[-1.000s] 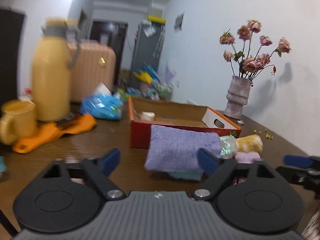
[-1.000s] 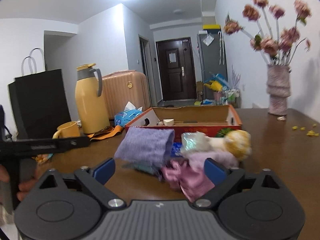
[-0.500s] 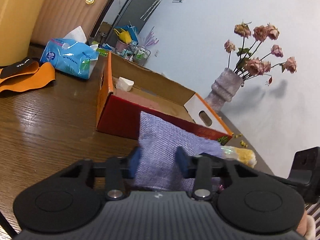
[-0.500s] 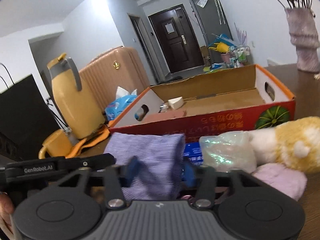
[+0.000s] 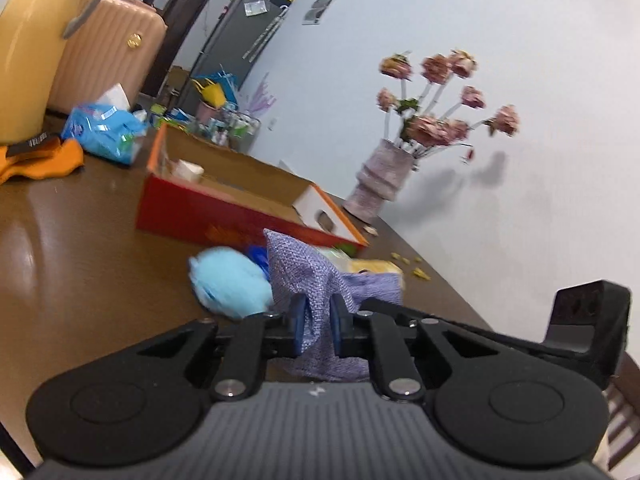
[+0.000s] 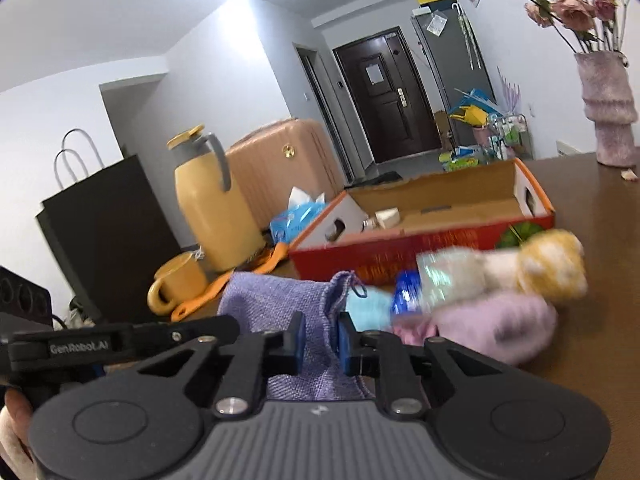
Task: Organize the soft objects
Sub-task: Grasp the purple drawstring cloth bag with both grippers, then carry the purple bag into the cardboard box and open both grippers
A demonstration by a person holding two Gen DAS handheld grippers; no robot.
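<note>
Both grippers grip one purple woven drawstring bag (image 5: 304, 268). My left gripper (image 5: 316, 326) is shut on one side of it, my right gripper (image 6: 320, 338) on the other side (image 6: 272, 304). A light blue fluffy soft toy (image 5: 230, 282) lies on the table just left of the bag; a strip of it shows in the right wrist view (image 6: 368, 308). A yellow and white plush (image 6: 548, 266), a pink fuzzy item (image 6: 492, 324) and a shiny wrapped piece (image 6: 444, 276) lie to the right. An open red cardboard box (image 6: 420, 240) stands behind them.
A yellow thermos jug (image 6: 212, 208), a yellow mug (image 6: 178, 282), an orange cloth (image 5: 40, 160), a blue tissue pack (image 5: 104, 130) and a black paper bag (image 6: 100, 232) stand at the left. A vase of dried roses (image 5: 384, 178) stands by the wall on the right.
Both grippers, open a second ago, have closed on the purple bag and pulled it up and bunched it. The light blue toy under it is now uncovered.
</note>
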